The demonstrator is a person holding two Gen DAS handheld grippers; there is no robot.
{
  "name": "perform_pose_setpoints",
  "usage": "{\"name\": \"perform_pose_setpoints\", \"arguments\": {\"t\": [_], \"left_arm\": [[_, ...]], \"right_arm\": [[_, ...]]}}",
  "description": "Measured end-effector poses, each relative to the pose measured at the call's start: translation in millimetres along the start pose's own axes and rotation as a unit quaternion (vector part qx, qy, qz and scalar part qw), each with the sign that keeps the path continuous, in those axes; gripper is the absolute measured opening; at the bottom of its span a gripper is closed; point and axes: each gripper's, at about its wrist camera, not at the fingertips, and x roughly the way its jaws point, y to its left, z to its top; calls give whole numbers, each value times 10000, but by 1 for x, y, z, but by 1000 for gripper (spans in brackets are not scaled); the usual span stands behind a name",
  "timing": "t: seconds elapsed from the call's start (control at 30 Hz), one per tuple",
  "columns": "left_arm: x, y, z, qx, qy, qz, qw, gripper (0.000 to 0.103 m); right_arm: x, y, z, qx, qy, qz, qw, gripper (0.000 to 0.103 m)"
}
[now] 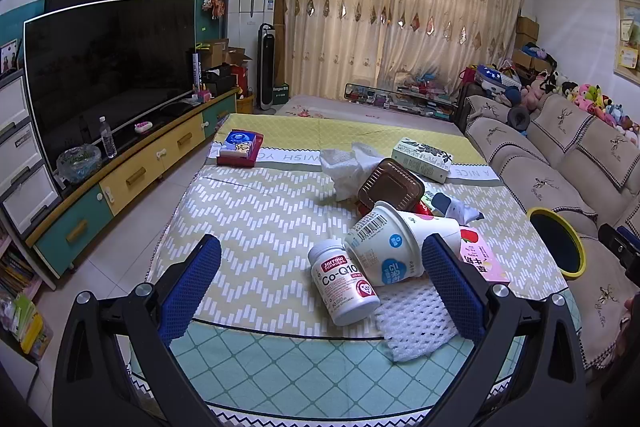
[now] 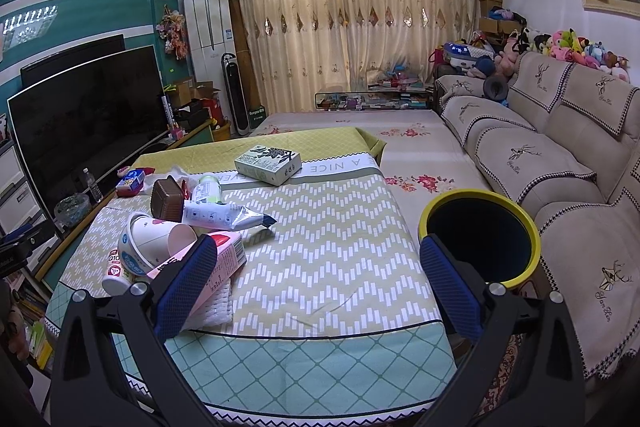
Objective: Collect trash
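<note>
A trash pile lies on the cloth-covered table [image 1: 256, 211]: a white Co-Q10 bottle [image 1: 346, 281] on its side, a white paper cup [image 1: 394, 245] tipped over, white foam net [image 1: 416, 321], a pink carton [image 1: 482, 257], a brown tub [image 1: 390, 187] and crumpled tissue [image 1: 346, 165]. My left gripper [image 1: 322, 279] is open above the table's near edge, with the bottle and cup between its fingers. My right gripper [image 2: 320, 277] is open and empty over bare cloth, the pink carton [image 2: 224, 259] by its left finger. A yellow-rimmed dark bin [image 2: 480, 237] stands right of the table.
A green-white box [image 2: 268, 161] and a red-blue box [image 1: 240, 147] lie at the table's far side. A TV [image 1: 108, 67] on a low cabinet runs along the left. A beige sofa [image 2: 560, 163] with plush toys lines the right. Curtains hang at the back.
</note>
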Motion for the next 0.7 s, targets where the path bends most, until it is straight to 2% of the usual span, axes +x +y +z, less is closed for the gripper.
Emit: {"name": "perform_pose_setpoints", "arguments": {"t": [0.37, 0.7], "left_arm": [[1, -1, -1, 17, -30, 24, 10000, 99], [4, 7, -1, -79, -17, 86, 9999, 99]], "right_arm": [[4, 1, -2, -5, 14, 41, 10000, 97], [29, 35, -13, -150, 205, 371, 9990, 97]]}}
